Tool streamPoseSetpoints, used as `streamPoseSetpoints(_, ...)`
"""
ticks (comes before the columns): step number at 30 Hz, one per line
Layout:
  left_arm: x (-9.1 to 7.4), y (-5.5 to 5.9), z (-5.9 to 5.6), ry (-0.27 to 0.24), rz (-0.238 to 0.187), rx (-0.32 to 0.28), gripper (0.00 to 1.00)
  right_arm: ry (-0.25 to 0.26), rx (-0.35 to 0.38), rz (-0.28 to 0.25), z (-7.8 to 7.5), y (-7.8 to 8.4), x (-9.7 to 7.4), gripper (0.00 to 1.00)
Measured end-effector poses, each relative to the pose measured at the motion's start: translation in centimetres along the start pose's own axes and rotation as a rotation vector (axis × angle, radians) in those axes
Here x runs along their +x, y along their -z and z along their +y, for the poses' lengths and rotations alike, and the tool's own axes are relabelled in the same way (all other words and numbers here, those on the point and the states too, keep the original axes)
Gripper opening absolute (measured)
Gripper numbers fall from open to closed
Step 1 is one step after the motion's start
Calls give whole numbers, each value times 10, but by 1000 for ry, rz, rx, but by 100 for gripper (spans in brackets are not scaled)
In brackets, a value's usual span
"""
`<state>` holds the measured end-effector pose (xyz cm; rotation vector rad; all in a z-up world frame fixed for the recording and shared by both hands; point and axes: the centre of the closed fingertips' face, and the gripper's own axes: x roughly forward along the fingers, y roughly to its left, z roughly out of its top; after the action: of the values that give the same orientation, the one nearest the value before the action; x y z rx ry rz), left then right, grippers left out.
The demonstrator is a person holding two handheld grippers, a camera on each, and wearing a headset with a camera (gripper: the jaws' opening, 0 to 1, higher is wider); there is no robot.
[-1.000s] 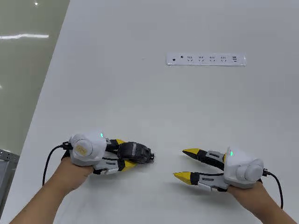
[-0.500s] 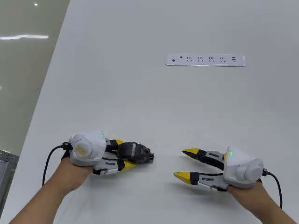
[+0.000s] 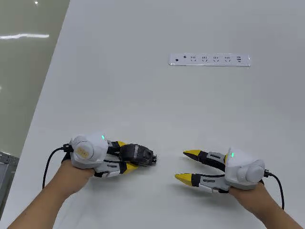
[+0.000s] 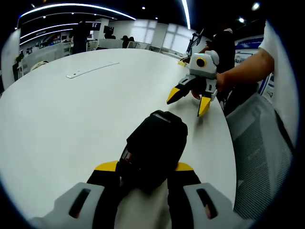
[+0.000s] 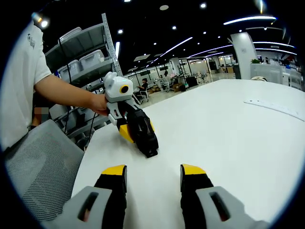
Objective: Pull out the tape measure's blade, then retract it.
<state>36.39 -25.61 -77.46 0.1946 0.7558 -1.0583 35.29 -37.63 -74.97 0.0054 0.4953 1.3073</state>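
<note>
Now we hold the one black tape measure [image 3: 138, 154] clamped in our left gripper [image 3: 126, 155], close to the table's [image 3: 167, 109] near edge. Its long axis and nose point right, at our right gripper [image 3: 182, 165], which is empty, jaws spread wide, near but apart. We count two grippers and one power strip [image 3: 208, 59].

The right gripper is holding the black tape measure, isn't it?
Not quite. The black tape measure is held by the left gripper, not the right one. The left gripper view shows that gripper's jaws shut on the black case. The right gripper is open with nothing between its jaws.
</note>
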Motion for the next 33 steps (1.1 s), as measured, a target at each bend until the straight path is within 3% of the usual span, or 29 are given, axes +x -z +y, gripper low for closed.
streamPoseSetpoints(15,0,0,-1,-10,8,-6,36,-24,-62,15,-3,-2,12,43)
streamPoseSetpoints(28,0,-1,1,-13,15,-15,36,-82,-151,76,1,2,28,40)
streamPoseSetpoints(33,0,-2,0,-15,15,-19,36,-87,-165,76,-1,0,32,39)
